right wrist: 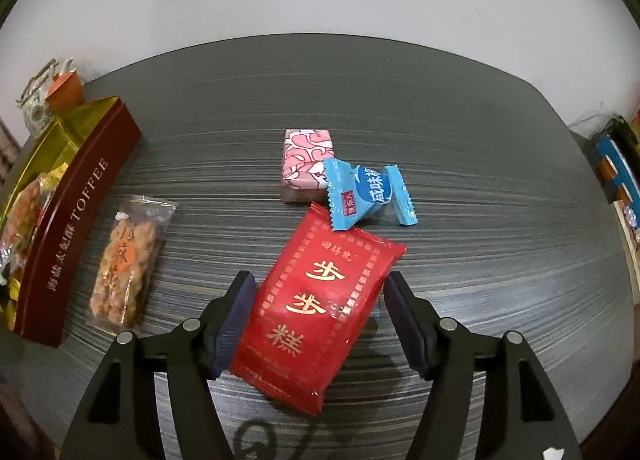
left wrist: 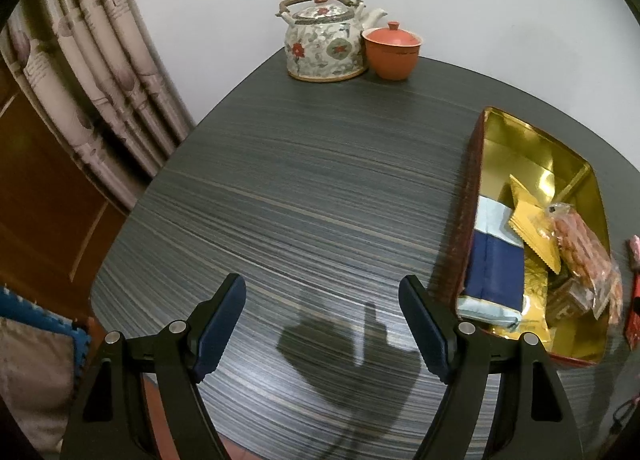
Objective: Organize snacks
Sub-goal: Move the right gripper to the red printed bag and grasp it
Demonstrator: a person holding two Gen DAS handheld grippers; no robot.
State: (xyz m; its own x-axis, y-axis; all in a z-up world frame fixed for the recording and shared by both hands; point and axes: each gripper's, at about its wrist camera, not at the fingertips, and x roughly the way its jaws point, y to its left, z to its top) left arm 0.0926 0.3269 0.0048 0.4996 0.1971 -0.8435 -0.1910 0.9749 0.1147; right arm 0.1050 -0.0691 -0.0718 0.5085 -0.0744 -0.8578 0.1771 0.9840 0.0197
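My right gripper (right wrist: 320, 300) is open, its fingers on either side of a red snack packet (right wrist: 316, 308) with gold characters that lies on the dark table. Beyond it lie a blue candy (right wrist: 366, 194) and a pink wrapped block (right wrist: 306, 164). A clear packet of crispy brown snack (right wrist: 126, 264) lies to the left, beside a dark red toffee tin (right wrist: 76, 216). In the left wrist view the tin (left wrist: 472, 196) stands at the right, gold inside, holding several packets, one blue (left wrist: 496, 272). My left gripper (left wrist: 324, 300) is open and empty above bare table.
A floral teapot (left wrist: 324, 44) and an orange lidded cup (left wrist: 392, 50) stand at the table's far edge by the white wall. A curtain (left wrist: 92, 80) hangs at the left. Colourful items (right wrist: 616, 172) sit past the table's right edge.
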